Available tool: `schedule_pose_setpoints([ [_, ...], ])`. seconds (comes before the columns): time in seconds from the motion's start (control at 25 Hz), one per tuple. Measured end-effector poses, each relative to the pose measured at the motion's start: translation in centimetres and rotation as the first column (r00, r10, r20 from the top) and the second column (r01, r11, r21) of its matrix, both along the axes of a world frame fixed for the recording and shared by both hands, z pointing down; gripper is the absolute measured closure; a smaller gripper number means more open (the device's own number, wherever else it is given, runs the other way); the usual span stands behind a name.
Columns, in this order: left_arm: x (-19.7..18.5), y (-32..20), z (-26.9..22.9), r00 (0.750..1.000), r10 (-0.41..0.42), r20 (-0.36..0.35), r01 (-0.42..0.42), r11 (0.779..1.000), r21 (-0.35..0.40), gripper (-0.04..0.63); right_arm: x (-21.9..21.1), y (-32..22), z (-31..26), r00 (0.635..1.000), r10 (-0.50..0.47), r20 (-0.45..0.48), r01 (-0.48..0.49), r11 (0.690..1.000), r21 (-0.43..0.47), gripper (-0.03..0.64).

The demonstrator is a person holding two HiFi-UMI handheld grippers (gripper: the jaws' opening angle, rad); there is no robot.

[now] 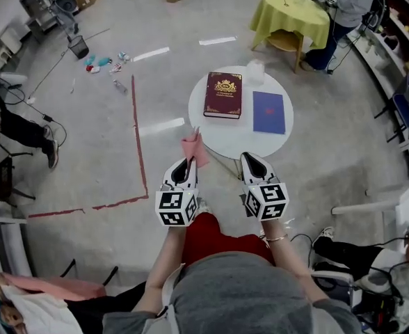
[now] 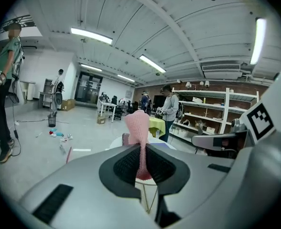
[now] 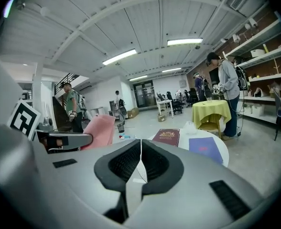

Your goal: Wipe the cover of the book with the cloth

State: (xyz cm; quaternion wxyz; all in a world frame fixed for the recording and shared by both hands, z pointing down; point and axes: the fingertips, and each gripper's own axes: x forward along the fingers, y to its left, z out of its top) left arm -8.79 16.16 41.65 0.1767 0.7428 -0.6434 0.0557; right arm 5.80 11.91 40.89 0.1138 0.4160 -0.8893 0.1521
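Head view puts the book (image 1: 223, 94) just above the middle of the frame: a closed maroon hardcover with a gold crest, lying flat with its cover up on the left part of a round white counter (image 1: 215, 136). The cover looks smooth and bare, with nothing resting on it, so all of it is open to wiping.

Just to its right, not touching, lies a flat blue folder (image 1: 268, 112), and a small clear crumpled wrapper (image 1: 255, 70) sits at the counter's far edge.

The pink cloth (image 1: 195, 149) shows at the counter's lower left edge, short of the book. The left gripper (image 1: 188, 161) has it pinched; in the left gripper view the fingers (image 2: 126, 163) are closed on its lower end and the rest stands up in a soft fold. Held like that, I'd judge, there is loose fabric free to lay on the cover.

The right gripper (image 1: 250, 157) is level with it near the counter's lower edge, its fingers (image 3: 124, 163) pressed together on nothing. My guess is it could steady the book. Wiping has not begun.

A yellow-draped table (image 1: 291, 12) stands at upper right.
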Motion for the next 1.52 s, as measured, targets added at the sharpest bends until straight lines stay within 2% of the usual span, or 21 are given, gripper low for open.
schedule_pose_setpoints([
  [0.28,-4.7,-5.4,1.1,0.999,0.033,-0.020,-0.033,0.999,-0.019,0.561,-3.0,-5.5,1.4,0.996,0.079,-0.039,-0.080,0.997,-0.022,0.588],
  [0.68,-7.9,-10.8,3.5,0.998,0.026,-0.052,-0.029,0.997,-0.067,0.561,-4.1,-10.7,3.5,0.986,0.128,-0.103,-0.134,0.989,-0.056,0.588],
  [1.08,-7.8,-18.4,4.9,0.998,0.055,-0.028,-0.058,0.991,-0.119,0.561,-3.1,-17.4,6.0,0.977,0.182,-0.112,-0.194,0.976,-0.104,0.588],
  [1.52,-4.2,-27.4,6.3,0.994,0.106,0.008,-0.103,0.979,-0.176,0.561,-1.0,-23.9,8.6,0.975,0.170,-0.141,-0.193,0.965,-0.177,0.588],
])
